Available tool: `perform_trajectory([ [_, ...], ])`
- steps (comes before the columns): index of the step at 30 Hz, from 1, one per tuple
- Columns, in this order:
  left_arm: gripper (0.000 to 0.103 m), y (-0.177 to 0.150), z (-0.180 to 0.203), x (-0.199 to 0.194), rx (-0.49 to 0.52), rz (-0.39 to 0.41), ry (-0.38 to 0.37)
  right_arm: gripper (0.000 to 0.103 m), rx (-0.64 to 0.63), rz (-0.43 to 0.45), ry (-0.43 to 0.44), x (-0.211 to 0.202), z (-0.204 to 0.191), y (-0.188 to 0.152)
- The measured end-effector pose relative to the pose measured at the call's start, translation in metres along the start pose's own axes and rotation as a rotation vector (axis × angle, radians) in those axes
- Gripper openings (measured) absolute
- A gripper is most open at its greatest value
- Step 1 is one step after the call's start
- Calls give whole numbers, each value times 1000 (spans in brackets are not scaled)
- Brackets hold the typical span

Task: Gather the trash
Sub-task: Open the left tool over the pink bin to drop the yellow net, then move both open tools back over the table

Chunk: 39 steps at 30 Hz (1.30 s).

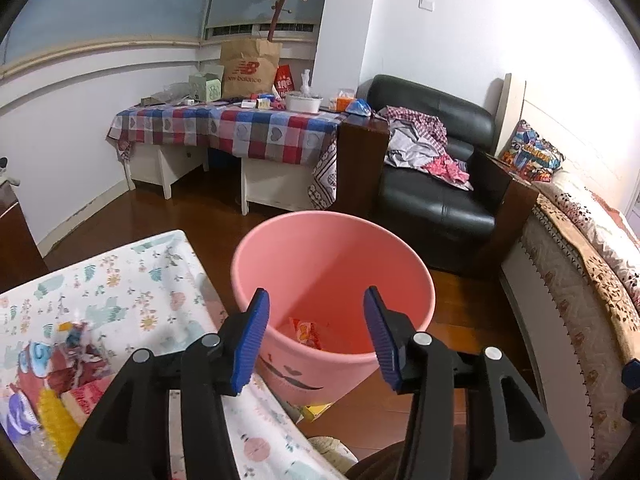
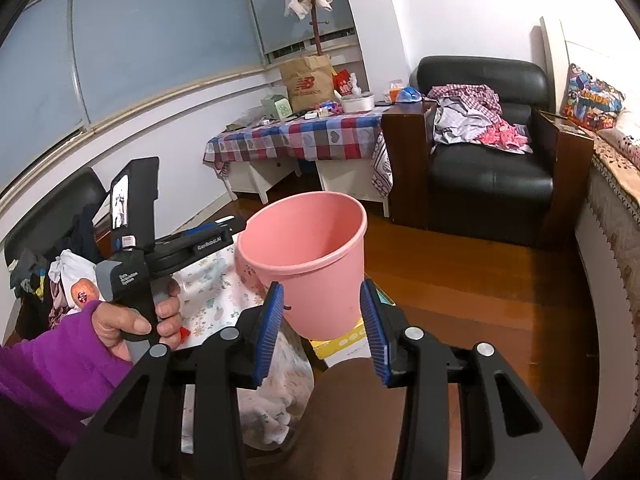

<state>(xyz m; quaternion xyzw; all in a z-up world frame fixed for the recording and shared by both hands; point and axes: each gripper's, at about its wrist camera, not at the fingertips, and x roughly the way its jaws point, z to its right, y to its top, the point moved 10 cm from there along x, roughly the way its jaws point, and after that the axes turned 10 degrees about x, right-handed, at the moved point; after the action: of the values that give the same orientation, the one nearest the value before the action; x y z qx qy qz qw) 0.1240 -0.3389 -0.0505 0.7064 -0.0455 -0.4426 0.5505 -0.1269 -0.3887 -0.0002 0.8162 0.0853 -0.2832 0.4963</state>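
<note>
Left gripper [image 1: 316, 338] jaws apart, empty, over pink bin [image 1: 400, 248] at frame centre; orange wrapper [image 1: 306, 332] lies inside. Right gripper [image 2: 322, 330] likewise apart, empty. Drop step looks finished. Next: reach wrappers [image 1: 60, 376] on floral cloth [image 1: 132, 280], lower left.

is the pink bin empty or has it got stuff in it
Not empty: the left wrist view shows an orange-red wrapper lying at the bottom of the pink bin.

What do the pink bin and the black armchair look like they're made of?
Pink bin: likely moulded plastic, smooth and semi-matte, with a thin rolled rim and uniform colour. Black armchair: leather or faux leather, going by glossy highlights and soft creases; which one cannot be told.
</note>
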Motion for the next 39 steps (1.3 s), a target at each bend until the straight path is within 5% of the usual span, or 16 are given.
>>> perform_trajectory([
  [14,58,-7,-28,-65,14,46,46,40,-37,0,29,-14,-26,-9],
  [39,58,-36,-75,-82,-55,13,82,40,-100,-81,66,20,-59,-22],
])
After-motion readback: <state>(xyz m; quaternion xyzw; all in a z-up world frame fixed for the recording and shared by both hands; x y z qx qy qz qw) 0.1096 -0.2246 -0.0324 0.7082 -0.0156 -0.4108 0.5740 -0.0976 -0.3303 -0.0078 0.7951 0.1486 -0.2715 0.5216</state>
